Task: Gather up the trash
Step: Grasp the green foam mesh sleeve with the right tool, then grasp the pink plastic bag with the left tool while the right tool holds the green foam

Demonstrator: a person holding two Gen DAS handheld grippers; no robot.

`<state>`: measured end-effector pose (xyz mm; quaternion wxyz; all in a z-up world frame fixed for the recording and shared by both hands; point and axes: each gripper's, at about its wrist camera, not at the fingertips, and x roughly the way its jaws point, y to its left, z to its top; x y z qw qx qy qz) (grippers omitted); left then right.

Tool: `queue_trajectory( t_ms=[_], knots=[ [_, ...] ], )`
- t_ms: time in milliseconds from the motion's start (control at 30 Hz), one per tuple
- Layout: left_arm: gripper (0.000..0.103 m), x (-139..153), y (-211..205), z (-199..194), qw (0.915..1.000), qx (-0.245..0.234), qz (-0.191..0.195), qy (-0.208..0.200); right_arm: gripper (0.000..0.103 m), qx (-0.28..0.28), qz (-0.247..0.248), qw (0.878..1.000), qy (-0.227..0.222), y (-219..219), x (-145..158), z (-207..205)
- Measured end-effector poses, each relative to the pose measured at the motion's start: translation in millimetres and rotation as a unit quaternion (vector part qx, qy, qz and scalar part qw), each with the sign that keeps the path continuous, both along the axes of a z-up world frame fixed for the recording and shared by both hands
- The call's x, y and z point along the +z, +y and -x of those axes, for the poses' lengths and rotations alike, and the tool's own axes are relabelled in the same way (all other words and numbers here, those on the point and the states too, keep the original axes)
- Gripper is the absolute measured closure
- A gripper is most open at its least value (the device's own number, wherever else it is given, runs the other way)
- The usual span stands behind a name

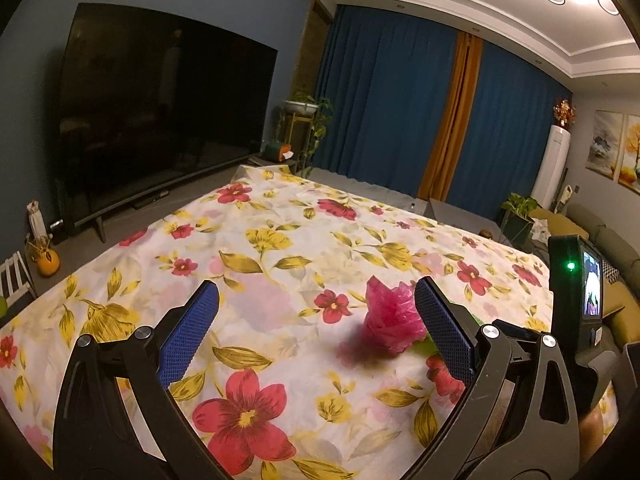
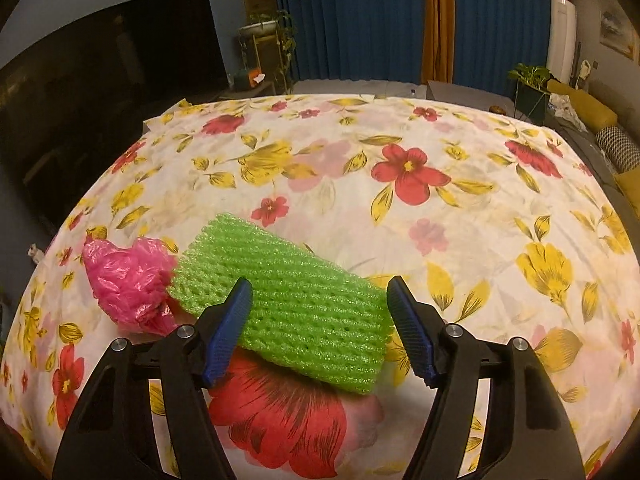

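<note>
Right gripper [image 2: 320, 320] hangs w/ jaws apart over green foam net [image 2: 288, 300]; pink bag [image 2: 128, 284] just left. Left gripper [image 1: 316, 328] also spread, empty. Pickup step; next needs lowering, then squeezing net.

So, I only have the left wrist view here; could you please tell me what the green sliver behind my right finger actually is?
Observer: It is a flat green foam mesh sleeve, lying on the floral tablecloth right beside the crumpled pink plastic bag.
Operator: Thank you. Is the right gripper holding it yet?
Observer: No. The right gripper is open, its fingers standing either side of the near part of the sleeve without pressing on it.
Operator: And does the bag touch the sleeve?
Observer: Yes, the bag's edge meets the sleeve's left end.
</note>
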<state>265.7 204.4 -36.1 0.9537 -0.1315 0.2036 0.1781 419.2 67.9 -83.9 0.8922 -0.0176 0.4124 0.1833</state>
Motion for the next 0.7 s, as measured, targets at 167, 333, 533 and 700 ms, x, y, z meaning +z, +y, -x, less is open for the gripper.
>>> queue_trajectory(
  t_ms=[167, 333, 533, 700],
  knots=[
    [0.006, 0, 0, -1, 1.0, -0.001, 0.0, 0.001, 0.037, 0.003, 0.032, 0.999, -0.003, 9, -3, 2],
    [0.007, -2, -1, -2, 1.0, -0.002, 0.006, 0.003, 0.046, 0.004, 0.049, 0.999, -0.008, 12, -3, 5],
    [0.007, -6, -1, -4, 0.9999, -0.008, 0.006, 0.008, 0.064, 0.007, 0.04, 0.999, -0.01, 7, -1, 7],
    [0.007, -9, -2, -8, 0.9997, -0.018, 0.007, 0.013, 0.08, 0.01, 0.0, 1.0, -0.004, -7, 0, 8]
  ],
)
